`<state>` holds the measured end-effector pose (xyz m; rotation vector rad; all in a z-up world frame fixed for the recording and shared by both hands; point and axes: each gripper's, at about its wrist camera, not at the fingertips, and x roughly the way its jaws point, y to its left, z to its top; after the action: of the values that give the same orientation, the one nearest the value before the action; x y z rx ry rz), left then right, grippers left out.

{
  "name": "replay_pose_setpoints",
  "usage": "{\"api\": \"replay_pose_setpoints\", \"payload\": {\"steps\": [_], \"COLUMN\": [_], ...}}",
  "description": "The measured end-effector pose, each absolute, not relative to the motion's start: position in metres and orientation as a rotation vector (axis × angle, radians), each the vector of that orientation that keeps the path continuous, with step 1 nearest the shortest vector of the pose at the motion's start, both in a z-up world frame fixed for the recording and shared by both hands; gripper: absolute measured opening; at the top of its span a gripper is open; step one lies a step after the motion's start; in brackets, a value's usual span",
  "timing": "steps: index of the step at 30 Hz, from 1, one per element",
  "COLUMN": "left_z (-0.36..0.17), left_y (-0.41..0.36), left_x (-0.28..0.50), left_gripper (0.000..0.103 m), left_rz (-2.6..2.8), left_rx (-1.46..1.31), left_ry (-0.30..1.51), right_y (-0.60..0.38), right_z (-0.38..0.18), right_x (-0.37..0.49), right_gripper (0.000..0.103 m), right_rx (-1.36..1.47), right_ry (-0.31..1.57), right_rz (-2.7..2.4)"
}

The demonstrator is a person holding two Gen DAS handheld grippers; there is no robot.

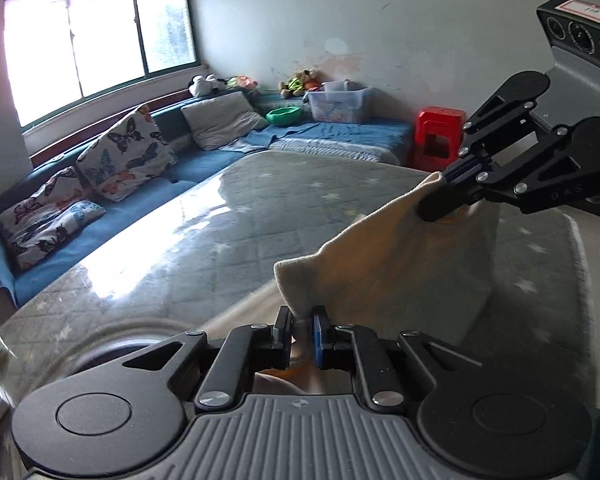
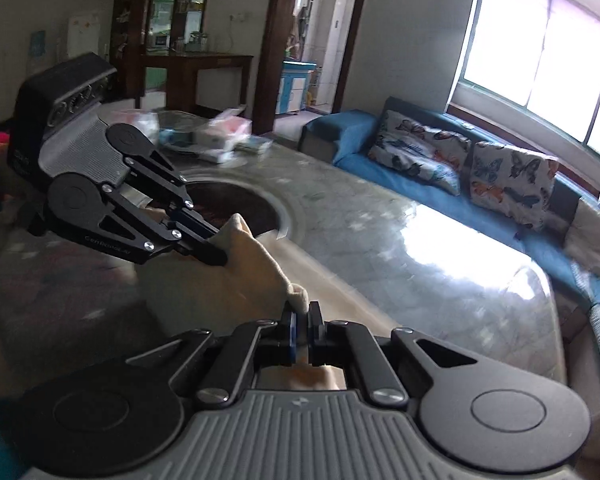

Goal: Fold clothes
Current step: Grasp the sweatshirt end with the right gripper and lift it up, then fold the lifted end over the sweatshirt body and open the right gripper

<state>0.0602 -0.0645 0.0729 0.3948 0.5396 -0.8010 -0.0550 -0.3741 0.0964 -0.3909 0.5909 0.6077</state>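
Cream cloth [image 1: 400, 264] in both jaws, "CenRoboAI"-like lettering on left gripper [image 2: 216, 250].

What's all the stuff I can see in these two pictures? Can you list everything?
garment: one, cream, held up over the table between both grippers
table: one, grey-green star-patterned cover under glossy sheet, centre
sofa: one, blue, runs along window and wall
butterfly cushions: three, white with coloured butterflies, on sofa
grey cushion: one, on sofa corner
green bowl: one, on sofa
plastic bin: one, clear, bluish, on sofa by wall
soft toys: several, by wall
red stool: one, beyond table
packets: several, blurred, far end of table
left gripper: black, shut on garment corner
right gripper: black, shut on the other corner
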Motion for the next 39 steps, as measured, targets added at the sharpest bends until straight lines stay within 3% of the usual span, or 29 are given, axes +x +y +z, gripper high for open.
{"api": "replay_pose_setpoints", "payload": {"steps": [8,13,15,16,21,31,35,39], "left_z": [0.042,0.022,0.025,0.028,0.041,0.029,0.034,0.029], "left_y": [-0.091,-0.089,-0.082,-0.078,-0.059,-0.054,-0.045,-0.044], "left_x": [0.153,0.173,0.171,0.167,0.145,0.141,0.124,0.112], "left_gripper": [0.012,0.023,0.040,0.044,0.053,0.053,0.056,0.056], "left_rz": [-0.718,-0.646,-0.639,-0.639,-0.639,-0.586,-0.600,-0.606], "left_rx": [0.381,0.333,0.299,0.292,0.255,0.281,0.273,0.303], "left_ry": [0.618,0.662,0.665,0.656,0.619,0.650,0.614,0.617], "right_y": [-0.372,-0.382,-0.388,-0.393,-0.413,-0.413,-0.402,-0.380], "right_z": [0.057,0.012,0.002,0.000,0.012,-0.003,0.018,0.022], "right_x": [0.048,0.086,0.092,0.092,0.078,0.068,0.047,0.024], "right_gripper": [0.004,0.008,0.009,0.009,0.015,0.015,0.016,0.022], "right_rx": [-0.379,-0.264,-0.224,-0.200,-0.123,-0.086,-0.128,-0.182], "right_ry": [0.662,0.727,0.745,0.745,0.732,0.774,0.660,0.663], "right_rz": [0.509,0.402,0.372,0.362,0.363,0.334,0.357,0.497]}}
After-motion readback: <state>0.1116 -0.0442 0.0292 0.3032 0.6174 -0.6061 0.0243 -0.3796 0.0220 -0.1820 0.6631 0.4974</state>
